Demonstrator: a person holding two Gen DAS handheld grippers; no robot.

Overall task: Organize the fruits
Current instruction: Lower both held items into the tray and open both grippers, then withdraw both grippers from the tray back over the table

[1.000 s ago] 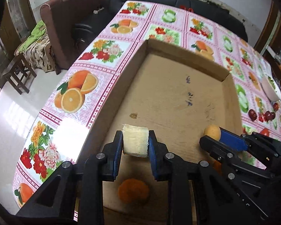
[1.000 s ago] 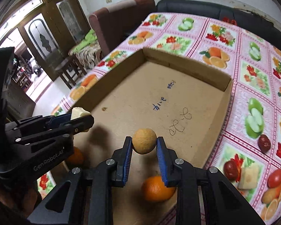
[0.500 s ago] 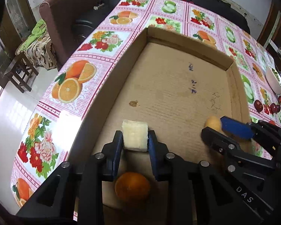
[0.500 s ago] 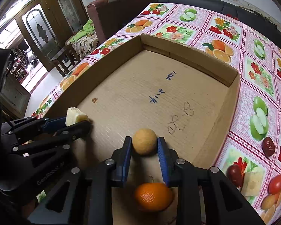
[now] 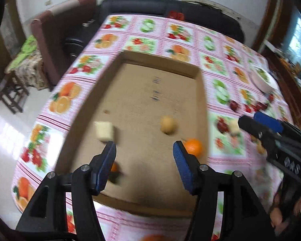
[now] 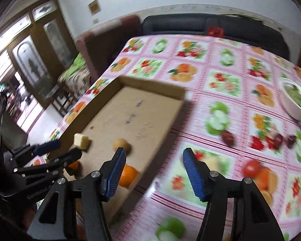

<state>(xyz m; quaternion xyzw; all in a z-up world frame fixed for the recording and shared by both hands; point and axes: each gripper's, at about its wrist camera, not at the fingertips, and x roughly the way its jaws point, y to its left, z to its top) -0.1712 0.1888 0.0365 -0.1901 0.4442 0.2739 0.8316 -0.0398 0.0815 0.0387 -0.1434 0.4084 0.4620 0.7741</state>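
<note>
A shallow cardboard box (image 5: 142, 60) (image 6: 150, 92) lies on the fruit-print tablecloth. In it lie a pale cube (image 5: 104, 131) (image 6: 81, 141), a tan round fruit (image 5: 168, 125) (image 6: 120, 143) and two oranges (image 5: 193, 147) (image 6: 128, 175), one half hidden behind my left finger (image 5: 114, 167). My left gripper (image 5: 144, 158) is open and empty above the box's near part. My right gripper (image 6: 154, 167) is open and empty over the box's right wall and the cloth; it shows at the right of the left wrist view (image 5: 258, 124).
Loose fruits lie on the cloth right of the box: dark red ones (image 6: 227, 137), a red one (image 6: 251, 167). A white bowl (image 6: 295, 100) stands at the far right. Sofas (image 6: 190, 24) border the table's far side. The table's left edge drops to the floor.
Both grippers opened and let go: the pale cube and the tan fruit now lie on the box floor. Both grippers pulled back and up; the right one swung right.
</note>
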